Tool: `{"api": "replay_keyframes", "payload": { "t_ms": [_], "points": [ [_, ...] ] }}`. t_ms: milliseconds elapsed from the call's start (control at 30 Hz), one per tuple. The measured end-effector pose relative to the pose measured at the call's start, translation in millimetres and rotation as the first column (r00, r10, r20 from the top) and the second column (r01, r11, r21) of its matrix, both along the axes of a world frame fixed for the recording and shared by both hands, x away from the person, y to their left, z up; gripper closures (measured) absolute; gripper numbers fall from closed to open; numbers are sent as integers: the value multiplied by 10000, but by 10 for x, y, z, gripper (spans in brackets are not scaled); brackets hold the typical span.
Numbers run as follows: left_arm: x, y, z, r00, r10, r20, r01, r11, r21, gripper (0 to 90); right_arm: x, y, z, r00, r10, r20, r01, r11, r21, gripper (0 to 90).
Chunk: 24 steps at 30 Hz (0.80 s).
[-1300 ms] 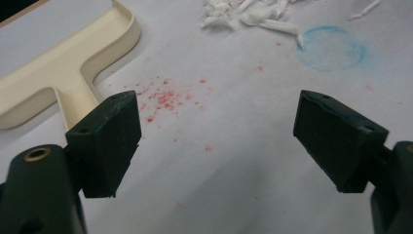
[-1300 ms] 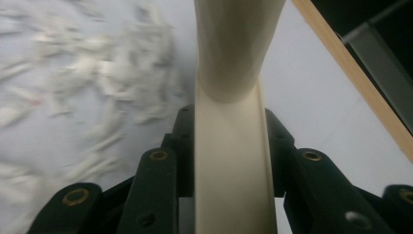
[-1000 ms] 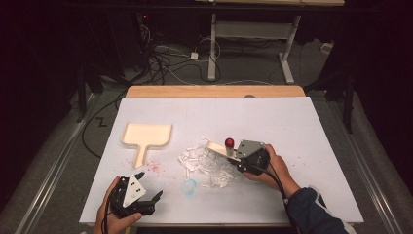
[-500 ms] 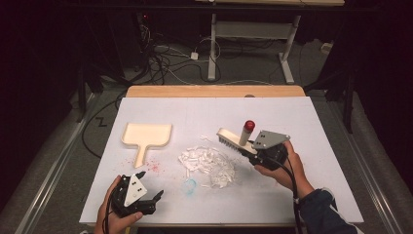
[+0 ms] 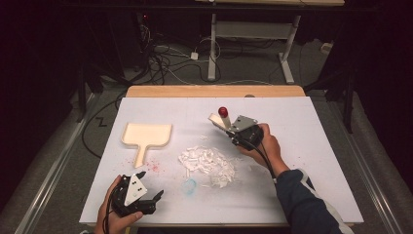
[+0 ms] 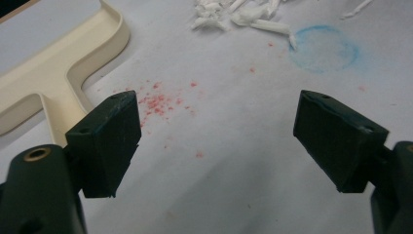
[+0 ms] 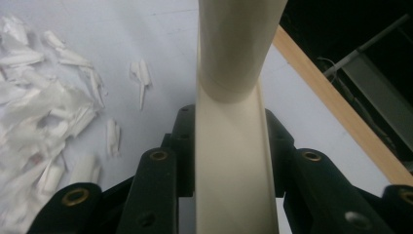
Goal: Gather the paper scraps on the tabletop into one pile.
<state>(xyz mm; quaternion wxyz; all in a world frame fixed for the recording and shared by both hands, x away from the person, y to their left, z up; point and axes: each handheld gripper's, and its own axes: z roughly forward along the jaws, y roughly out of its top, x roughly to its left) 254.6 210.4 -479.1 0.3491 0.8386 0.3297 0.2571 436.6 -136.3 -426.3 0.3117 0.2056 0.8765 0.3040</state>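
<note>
Brush (image 5: 220, 119) clamped, right hand-held gripper (image 5: 233, 132)

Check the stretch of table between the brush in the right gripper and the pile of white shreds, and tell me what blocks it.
Nothing visible blocks it. The right gripper holds the cream brush just behind the white shreds, with bare table between. The dustpan lies off to the left, beyond the pile.

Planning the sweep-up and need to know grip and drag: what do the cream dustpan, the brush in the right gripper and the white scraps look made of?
Dustpan: probably moulded plastic, smooth cream with rounded raised rim. Brush: likely the same plastic, a smooth matte handle clamped in the right gripper. White scraps: look like thin torn paper or foam, light and crumpled; hard to tell.
</note>
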Motion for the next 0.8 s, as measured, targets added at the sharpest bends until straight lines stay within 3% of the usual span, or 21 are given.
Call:
{"api": "replay_keyframes", "payload": {
  "t_ms": [100,200,267,300,367,400,467,533,633,667,700,800],
  "points": [
    [4,5,-11,10000,-3,-33,3,10000,7,166,50,141,-76,9999,157,14,-157,9999,56,682],
    [5,1,-20,10000,7,-70,-7,10000,14,166,43,283,-129,9975,700,-57,-700,9975,-35,682],
    [-3,-3,-15,10000,-4,-50,3,10000,-29,166,-24,395,-173,9891,1451,-253,-1451,9894,40,681],
    [-9,-5,-10,10000,-20,-32,20,10000,-47,166,-24,395,-173,9891,1451,-253,-1451,9894,40,681],
    [-18,-11,-6,10000,-48,7,48,10000,-10,166,-123,446,-195,9728,2280,-409,-2281,9736,7,679],
    [-21,-12,-5,10000,-54,-4,54,10000,26,166,-123,446,-195,9728,2280,-409,-2281,9736,7,679],
    [-26,-14,-7,10000,-39,-11,39,10000,47,166,-188,433,-191,9558,2895,-517,-2896,9571,62,678],
    [-24,-12,-1,9999,-102,113,101,9999,96,166,-267,411,-188,9456,3196,-602,-3197,9475,92,678],
    [-30,-19,6,9998,-128,130,127,9998,123,166,-426,299,-163,9150,3950,-824,-3941,9187,279,678],
    [-32,-20,7,9998,-142,133,140,9998,117,166,-426,299,-163,9150,3950,-824,-3941,9187,279,678],
    [-33,-21,10,9998,-153,121,151,9998,145,166,-512,232,-145,9039,4186,-887,-4173,9082,330,679],
    [-34,-31,11,9998,-153,153,152,9998,96,166,-590,164,-114,8975,4326,-855,-4308,9016,394,680]
  ]
}}
